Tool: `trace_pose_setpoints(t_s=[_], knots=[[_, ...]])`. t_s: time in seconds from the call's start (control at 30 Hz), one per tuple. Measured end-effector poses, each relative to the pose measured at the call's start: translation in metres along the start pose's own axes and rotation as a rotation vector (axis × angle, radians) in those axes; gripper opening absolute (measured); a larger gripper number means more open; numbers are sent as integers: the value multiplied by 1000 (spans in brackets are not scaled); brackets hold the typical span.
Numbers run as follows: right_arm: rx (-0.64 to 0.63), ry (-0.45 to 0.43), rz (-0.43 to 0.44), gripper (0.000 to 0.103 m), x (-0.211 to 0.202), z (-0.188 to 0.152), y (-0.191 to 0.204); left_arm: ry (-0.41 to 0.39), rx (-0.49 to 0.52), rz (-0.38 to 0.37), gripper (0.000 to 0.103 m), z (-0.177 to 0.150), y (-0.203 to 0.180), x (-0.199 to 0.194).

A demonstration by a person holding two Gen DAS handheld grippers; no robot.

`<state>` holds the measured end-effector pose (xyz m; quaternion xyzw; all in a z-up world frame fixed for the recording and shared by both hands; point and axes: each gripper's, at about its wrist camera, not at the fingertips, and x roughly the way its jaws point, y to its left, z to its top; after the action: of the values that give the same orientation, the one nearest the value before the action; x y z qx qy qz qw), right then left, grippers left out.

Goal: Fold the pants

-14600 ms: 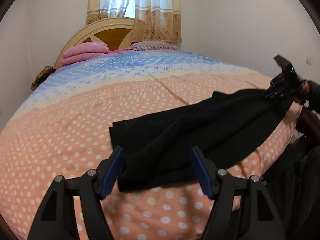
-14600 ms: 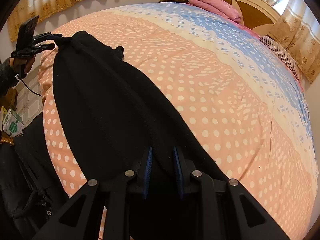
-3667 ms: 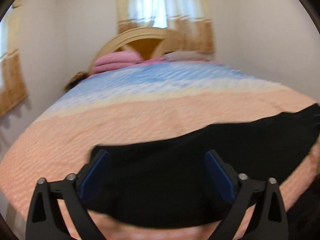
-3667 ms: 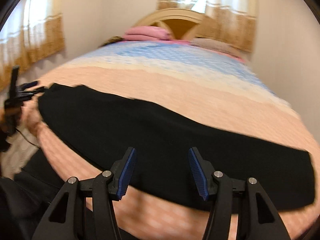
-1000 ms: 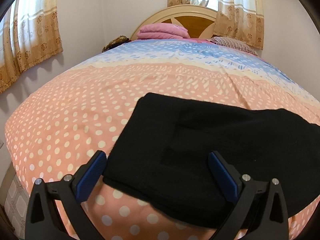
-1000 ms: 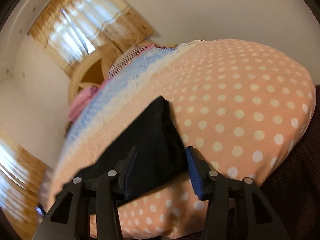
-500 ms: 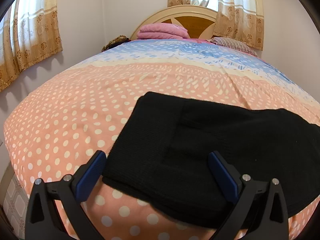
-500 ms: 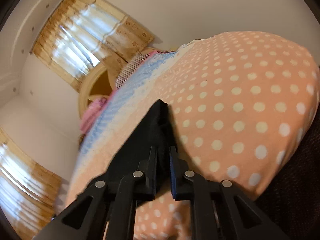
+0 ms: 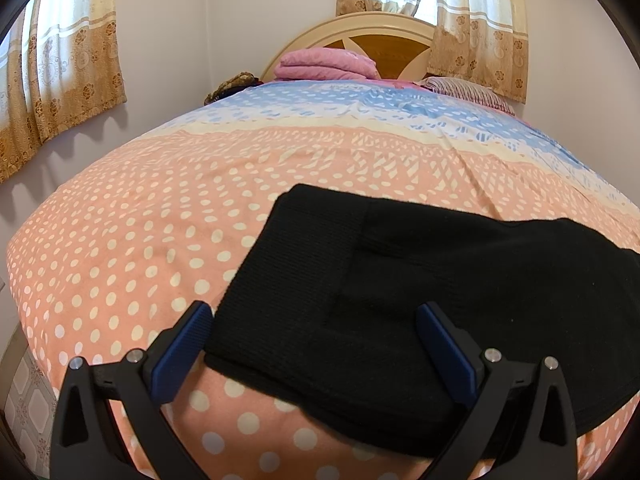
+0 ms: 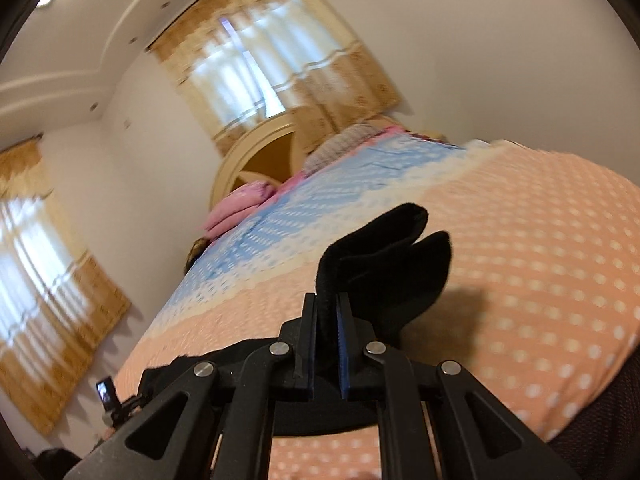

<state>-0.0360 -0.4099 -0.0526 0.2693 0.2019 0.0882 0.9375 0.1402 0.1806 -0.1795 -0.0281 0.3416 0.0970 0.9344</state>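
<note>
Here, the right gripper (image 10: 327, 316) is clamped on one end of the black pants (image 9: 420, 300), lifting that end clear of the polka-dot bedspread (image 9: 140, 240). The left gripper (image 9: 316, 340) hangs wide open over the opposite, folded end, which lies flat at the bed's near edge. Farther off, folded pink bedding (image 9: 326, 65) sits against the headboard (image 9: 384, 40), below curtains (image 9: 476, 20).

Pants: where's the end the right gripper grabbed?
In the right wrist view, that end of the pants is pinched in the right gripper, lifted off the dotted bedspread, with the headboard behind at upper left.
</note>
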Motion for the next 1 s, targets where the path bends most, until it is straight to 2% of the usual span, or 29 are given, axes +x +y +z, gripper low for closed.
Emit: trace_pose_setpoints(t_s=[0.2,0.53,0.8,1.0], knots=[[-103,38,75,8,16,-5,47,-1,0,0,103,0,0,0],[-164,111,181,8,65,-17,105,-3,-3,-3,103,0,0,-1],[-225,207,251,8,112,-44,153,-8,-7,-2,103,-1,-2,-2],[-278,326,270,8,158,-84,179,-8,-7,-2,103,-1,-1,-2]])
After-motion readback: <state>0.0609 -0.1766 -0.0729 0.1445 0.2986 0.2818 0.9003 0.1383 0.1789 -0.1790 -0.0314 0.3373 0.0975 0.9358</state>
